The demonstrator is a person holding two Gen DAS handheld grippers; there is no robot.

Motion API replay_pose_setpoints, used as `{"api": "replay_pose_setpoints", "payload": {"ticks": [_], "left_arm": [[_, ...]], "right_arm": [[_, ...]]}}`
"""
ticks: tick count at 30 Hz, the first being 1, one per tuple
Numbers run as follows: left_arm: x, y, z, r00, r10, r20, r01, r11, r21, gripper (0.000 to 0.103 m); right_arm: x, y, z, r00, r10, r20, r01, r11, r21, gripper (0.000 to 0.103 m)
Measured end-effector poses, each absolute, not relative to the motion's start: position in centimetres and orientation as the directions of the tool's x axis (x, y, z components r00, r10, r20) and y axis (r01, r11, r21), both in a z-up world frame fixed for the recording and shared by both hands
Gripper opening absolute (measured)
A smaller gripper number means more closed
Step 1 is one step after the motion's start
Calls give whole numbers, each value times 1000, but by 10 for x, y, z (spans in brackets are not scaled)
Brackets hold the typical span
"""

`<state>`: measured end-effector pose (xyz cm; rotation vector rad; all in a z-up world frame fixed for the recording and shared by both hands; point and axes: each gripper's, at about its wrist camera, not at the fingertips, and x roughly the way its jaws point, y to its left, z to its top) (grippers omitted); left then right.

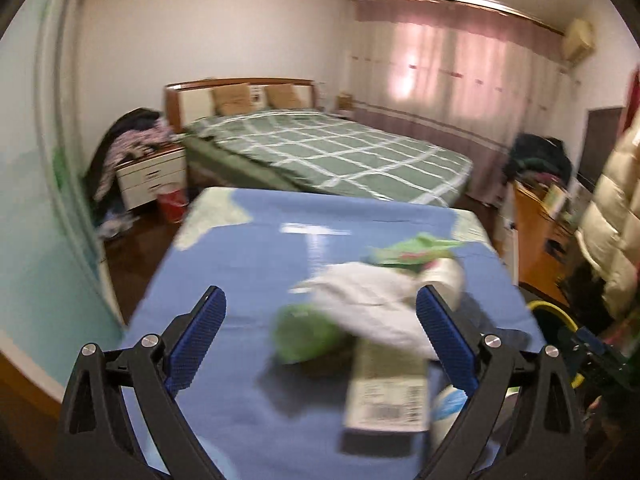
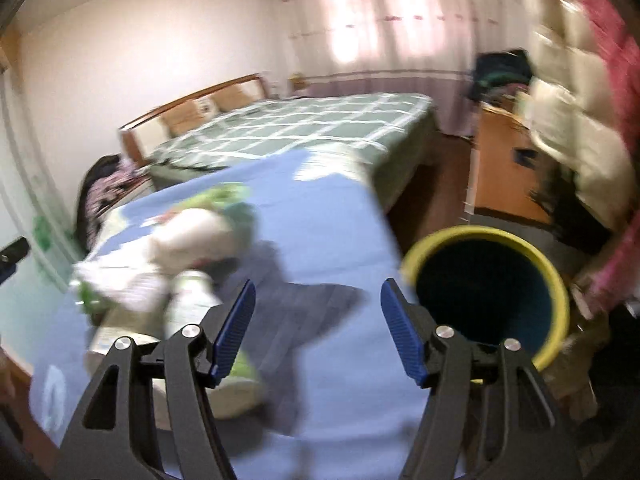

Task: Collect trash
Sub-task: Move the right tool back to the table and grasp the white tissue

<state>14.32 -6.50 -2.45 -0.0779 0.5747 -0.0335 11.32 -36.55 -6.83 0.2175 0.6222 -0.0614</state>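
Several pieces of trash (image 1: 372, 312) lie heaped toward the right edge of the blue table (image 1: 248, 256), blurred. Left gripper (image 1: 320, 332) hangs over the heap, jaws spread wide, grasping nothing. Right gripper (image 2: 318, 320) is also released and empty, with the yellow-rimmed bin (image 2: 556, 280) just beyond the table's right edge

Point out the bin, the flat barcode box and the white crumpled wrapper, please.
bin (image 2: 558, 280): right wrist view, on its yellow rim, right side.
flat barcode box (image 1: 386, 394): left wrist view, on its top face above the barcode.
white crumpled wrapper (image 1: 372, 304): left wrist view, mid-surface.
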Motion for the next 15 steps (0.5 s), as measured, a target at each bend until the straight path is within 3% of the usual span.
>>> {"api": "replay_pose_setpoints", "payload": {"ticks": [11, 15], "left_arm": [[123, 3, -30, 856, 48, -515, -113, 989, -95, 94], [125, 5, -33, 851, 39, -524, -106, 989, -98, 94]], "right_arm": [[158, -228, -51, 752, 269, -601, -227, 963, 146, 62], [183, -202, -61, 720, 257, -645, -235, 964, 122, 51]]}}
